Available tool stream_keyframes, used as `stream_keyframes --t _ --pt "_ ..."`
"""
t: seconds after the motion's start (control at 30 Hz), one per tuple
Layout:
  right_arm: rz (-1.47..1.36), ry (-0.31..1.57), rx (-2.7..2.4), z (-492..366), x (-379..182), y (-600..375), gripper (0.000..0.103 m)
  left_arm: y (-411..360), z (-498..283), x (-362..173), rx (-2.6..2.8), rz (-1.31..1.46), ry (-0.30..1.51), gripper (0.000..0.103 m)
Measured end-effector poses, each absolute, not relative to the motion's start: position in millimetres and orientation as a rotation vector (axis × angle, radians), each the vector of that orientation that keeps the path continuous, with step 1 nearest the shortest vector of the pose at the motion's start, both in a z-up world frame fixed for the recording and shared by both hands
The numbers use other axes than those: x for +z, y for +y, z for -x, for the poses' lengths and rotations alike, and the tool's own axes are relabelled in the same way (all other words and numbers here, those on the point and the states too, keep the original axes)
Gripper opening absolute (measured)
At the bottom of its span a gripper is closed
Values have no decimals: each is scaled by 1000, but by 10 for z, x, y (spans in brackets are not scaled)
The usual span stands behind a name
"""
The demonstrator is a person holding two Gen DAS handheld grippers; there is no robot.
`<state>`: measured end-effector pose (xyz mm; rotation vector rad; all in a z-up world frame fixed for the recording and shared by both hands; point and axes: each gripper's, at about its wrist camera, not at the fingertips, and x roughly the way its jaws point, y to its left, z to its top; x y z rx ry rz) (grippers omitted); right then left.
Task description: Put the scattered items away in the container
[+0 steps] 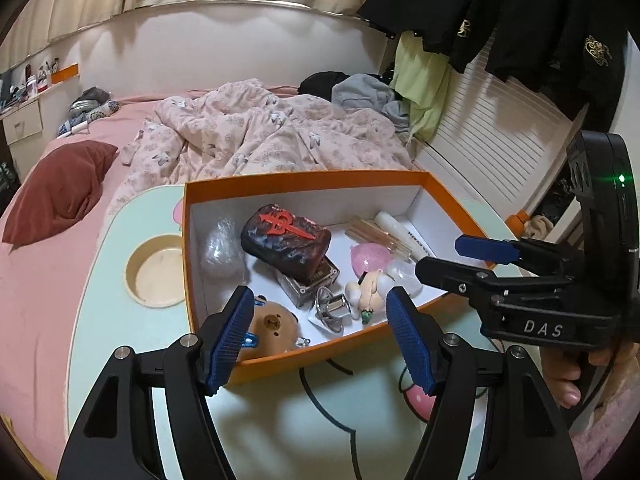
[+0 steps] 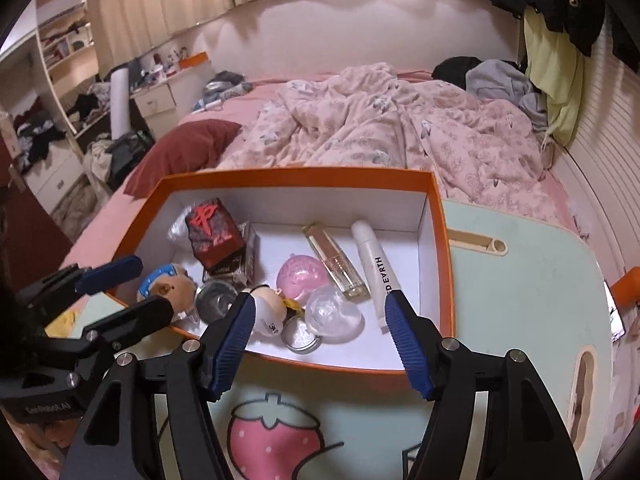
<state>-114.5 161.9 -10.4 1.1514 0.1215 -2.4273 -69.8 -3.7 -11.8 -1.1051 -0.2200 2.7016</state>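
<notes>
An orange box [image 1: 308,180] [image 2: 296,174] with white inner walls stands on a pale green lap table [image 1: 280,420] [image 2: 520,280]. Inside lie a dark block with a red symbol [image 1: 286,236] [image 2: 214,232], a white tube [image 2: 374,264], a glass bottle [image 2: 336,260], a pink ball [image 2: 302,276], a clear ball [image 2: 334,314], a plush bear head [image 1: 272,324] and a small figure [image 1: 370,286]. My left gripper [image 1: 319,298] hovers open above the box's near left corner, empty. My right gripper [image 2: 320,300] hangs open over the near rim, empty.
The table sits on a pink bed with a rumpled quilt [image 1: 260,136] and a dark red pillow [image 1: 60,188]. A round cup recess [image 1: 156,270] lies left of the box. A slot [image 2: 476,246] lies right of it. A hand [image 1: 568,376] holds the right gripper.
</notes>
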Motion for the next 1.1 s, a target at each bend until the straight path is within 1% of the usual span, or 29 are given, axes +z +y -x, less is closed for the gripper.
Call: stream_keyframes --t 0.13,0.2,0.27,0.33,0.43,0.5,0.63,0.73,0.87,0.97,1.03,1.07,1.1 --pt "-1138 123 -2418 1130 -99 1613 68 -26 665 -120 2712 1082 -217 69" --pt "-1112 94 -2427 1114 -75 1631 67 -46 658 -112 2727 1057 -240 69" --pt "-1051 24 -2439 1033 -24 1690 67 -95 549 -57 2746 980 -312 69" --pt "-955 11 -2483 875 67 1737 67 -101 358 48 2760 889 -331 69" --pt "-851 92 -2578 607 204 1757 67 25 75 199 2778 856 -205 69" --pt "-831 124 -2589 446 249 1772 67 106 -87 235 2790 857 -131 69" --pt "-932 126 -2539 310 114 1779 67 130 -233 71 2761 920 -157 69" --pt "-979 157 -2596 231 -115 1752 67 142 -229 -106 2827 971 -157 69" --pt "-1037 128 -2622 212 -354 1790 67 61 -132 -332 2848 1052 -257 69" --pt "-1090 112 -2614 264 -476 1768 74 13 -59 -467 2875 1128 -283 69" --pt "-1101 109 -2626 270 -529 1765 76 7 -43 -546 2893 1166 -276 69" --pt "-1108 115 -2636 270 -555 1753 78 4 -17 -590 2896 1187 -271 69" --pt "-1112 120 -2643 267 -581 1741 81 12 -12 -612 2913 1179 -254 71"
